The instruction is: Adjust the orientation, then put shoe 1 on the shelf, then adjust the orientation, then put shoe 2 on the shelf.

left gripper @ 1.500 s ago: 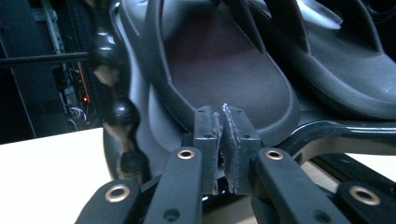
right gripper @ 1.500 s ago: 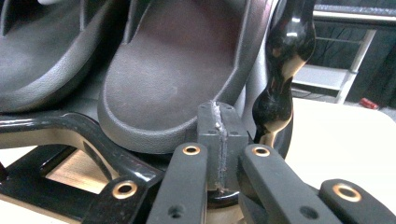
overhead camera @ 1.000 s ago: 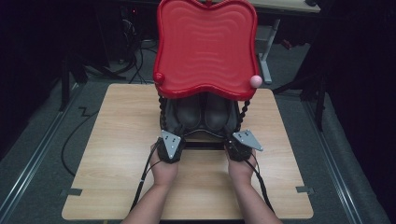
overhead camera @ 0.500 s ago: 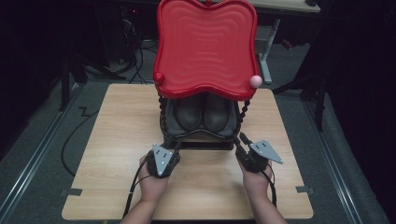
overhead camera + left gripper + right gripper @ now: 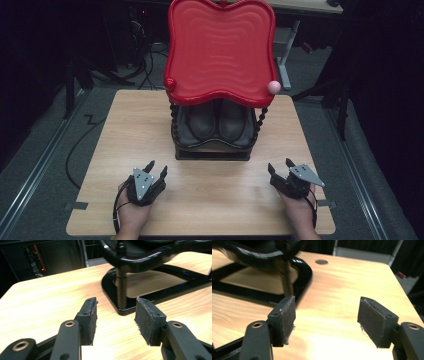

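Observation:
A black two-tier stand (image 5: 212, 150) rises from the middle of the wooden table (image 5: 125, 125). Its top carries a wavy red tray (image 5: 220, 50), with a pink ball (image 5: 273, 87) at the tray's right corner. A pair of dark shoes (image 5: 217, 122) sits on the lower shelf. My left gripper (image 5: 156, 171) rests open near the front left, empty. My right gripper (image 5: 280, 167) rests open near the front right, empty. The stand's base and post (image 5: 121, 287) lie ahead of the left gripper's own jaws. In the right gripper view the stand's base (image 5: 299, 267) lies ahead to the left.
Bare tabletop stretches between the two grippers in front of the stand. Tape marks (image 5: 76, 206) sit at the table's front corners. A round dark hole (image 5: 321, 262) marks the tabletop. Dark floor, cables (image 5: 80, 145) and equipment legs surround the table.
Both grippers have drawn back from the stand's front and spread apart toward the table's front corners. Their jaws now stand open. The stand and shoes have not moved.

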### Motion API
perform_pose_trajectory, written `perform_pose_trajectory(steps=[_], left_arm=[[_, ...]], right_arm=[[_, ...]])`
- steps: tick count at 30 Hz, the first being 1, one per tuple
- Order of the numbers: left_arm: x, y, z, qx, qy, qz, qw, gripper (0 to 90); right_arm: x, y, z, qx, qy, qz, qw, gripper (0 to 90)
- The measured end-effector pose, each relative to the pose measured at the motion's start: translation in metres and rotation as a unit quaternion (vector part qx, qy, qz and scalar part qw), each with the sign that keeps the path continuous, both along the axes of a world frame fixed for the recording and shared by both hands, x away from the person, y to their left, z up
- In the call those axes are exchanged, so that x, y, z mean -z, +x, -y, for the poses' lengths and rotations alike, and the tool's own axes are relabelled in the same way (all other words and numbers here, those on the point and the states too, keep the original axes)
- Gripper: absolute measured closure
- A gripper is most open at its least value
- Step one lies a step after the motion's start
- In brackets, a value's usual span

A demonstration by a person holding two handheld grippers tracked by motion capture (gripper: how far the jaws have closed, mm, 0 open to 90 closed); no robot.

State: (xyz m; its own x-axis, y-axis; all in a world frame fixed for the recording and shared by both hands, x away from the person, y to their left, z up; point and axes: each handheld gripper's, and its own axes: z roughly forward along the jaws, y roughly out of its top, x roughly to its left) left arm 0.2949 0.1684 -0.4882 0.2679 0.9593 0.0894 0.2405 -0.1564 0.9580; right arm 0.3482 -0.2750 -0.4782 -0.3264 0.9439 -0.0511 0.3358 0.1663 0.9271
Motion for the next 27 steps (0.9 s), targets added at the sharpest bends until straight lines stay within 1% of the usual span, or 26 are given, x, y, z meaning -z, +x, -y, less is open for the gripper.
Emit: perform_pose_trajectory(steps=[2,5,10,14,17,19,22,24,27], left_arm=[[-0.002,0.002,0.001,0.001,-0.005,0.0,1.0,51.6],[-0.004,0.006,0.004,0.008,0.0,0.004,1.0,50.8],[-0.001,0.01,0.007,0.014,0.005,-0.004,0.9999,50.2],[-0.002,0.014,0.006,0.015,-0.015,-0.007,0.9997,50.1],[-0.001,0.017,0.007,0.025,-0.006,-0.004,0.9997,49.6],[0.0,0.017,0.006,0.025,0.001,-0.009,0.9996,49.4],[-0.003,0.013,0.003,0.021,-0.007,-0.004,0.9997,48.9],[-0.006,0.009,0.001,0.019,-0.012,0.001,0.9997,48.8],[-0.006,0.007,-0.001,0.016,-0.005,0.001,0.9999,47.9]], right_arm=[[0.001,-0.003,0.008,0.007,0.0,-0.006,1.0,29.2],[0.002,-0.009,0.021,0.021,-0.002,-0.007,0.9997,29.0],[0.005,-0.018,0.04,0.041,0.002,-0.018,0.999,27.7],[0.01,-0.018,0.05,0.055,0.006,-0.032,0.9979,26.5],[0.011,-0.017,0.053,0.064,0.009,-0.038,0.9972,25.5],[0.009,-0.018,0.052,0.064,0.009,-0.035,0.9973,25.4],[0.009,-0.017,0.051,0.065,0.011,-0.033,0.9973,25.3],[0.01,-0.016,0.049,0.064,0.017,-0.037,0.9971,25.0],[0.01,-0.015,0.046,0.055,0.011,-0.036,0.9978,24.8]])
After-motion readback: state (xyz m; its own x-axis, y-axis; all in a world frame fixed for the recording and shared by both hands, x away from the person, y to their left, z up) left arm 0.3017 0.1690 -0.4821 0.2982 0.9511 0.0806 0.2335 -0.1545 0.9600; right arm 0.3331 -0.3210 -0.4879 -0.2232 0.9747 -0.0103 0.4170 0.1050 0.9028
